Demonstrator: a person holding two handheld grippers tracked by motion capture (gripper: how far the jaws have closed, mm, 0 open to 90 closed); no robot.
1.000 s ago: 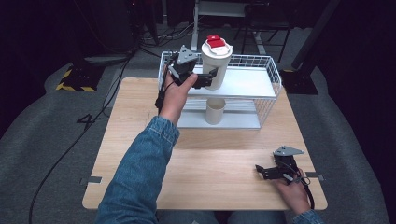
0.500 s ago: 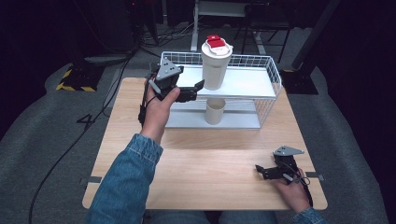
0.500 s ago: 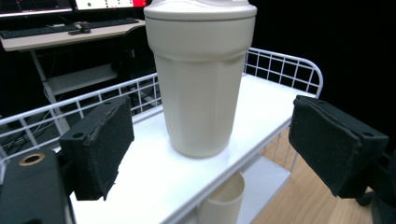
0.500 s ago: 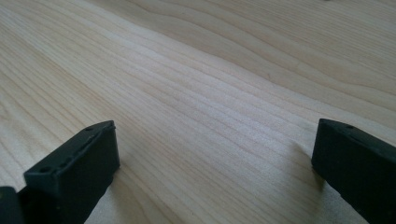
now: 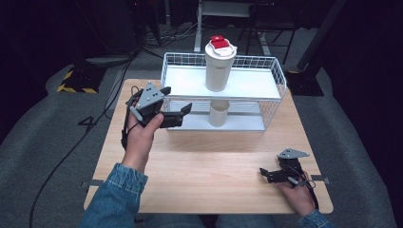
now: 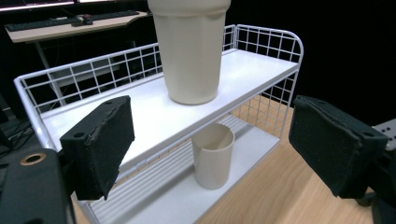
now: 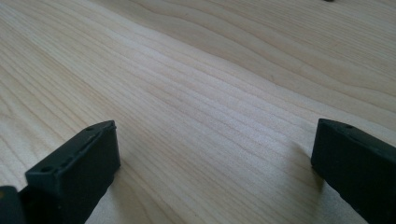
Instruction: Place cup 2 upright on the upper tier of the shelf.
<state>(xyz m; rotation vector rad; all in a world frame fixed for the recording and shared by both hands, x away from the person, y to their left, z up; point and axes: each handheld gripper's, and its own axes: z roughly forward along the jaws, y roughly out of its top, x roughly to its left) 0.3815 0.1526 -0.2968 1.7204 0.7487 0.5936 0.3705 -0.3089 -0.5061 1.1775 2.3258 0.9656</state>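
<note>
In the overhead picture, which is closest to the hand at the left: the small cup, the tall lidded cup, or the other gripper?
From the left gripper:
1. Small cup, lower shelf, just to its right.
2. Tall lidded cup, upper shelf, behind and right.
3. Right gripper, near corner of the table.

The high view looks down on the whole table (image 5: 214, 161). The left gripper view sits close to the wire rack (image 6: 261, 44), seen in both. The right gripper view looks low across bare wood.

Wire rack (image 5: 273, 71) at the table's (image 5: 214, 166) 12 o'clock; tall cup (image 5: 218, 66) blocks upper shelf centre, small cup (image 5: 219, 113) below. Tabletop toward 6 o'clock open.
</note>
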